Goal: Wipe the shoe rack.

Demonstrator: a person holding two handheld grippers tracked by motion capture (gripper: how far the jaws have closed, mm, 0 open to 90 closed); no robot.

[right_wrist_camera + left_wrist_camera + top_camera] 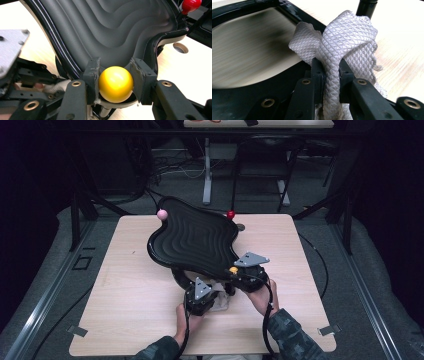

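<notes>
We judge this a wiping step. Right claw [116, 83] clamps the yellow knob [115, 84] at the near rim of the black wavy tray [192, 237]. Left claw [329, 75] pinches a grey cloth [342, 40], tray frame just ahead. Next: bring cloth onto the tray, steadying by the knob.

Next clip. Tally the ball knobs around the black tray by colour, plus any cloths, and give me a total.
Pink ball knob: 1
Red ball knob: 1
Yellow ball knob: 1
White waffle-textured cloth: 1
Total: 4
</notes>
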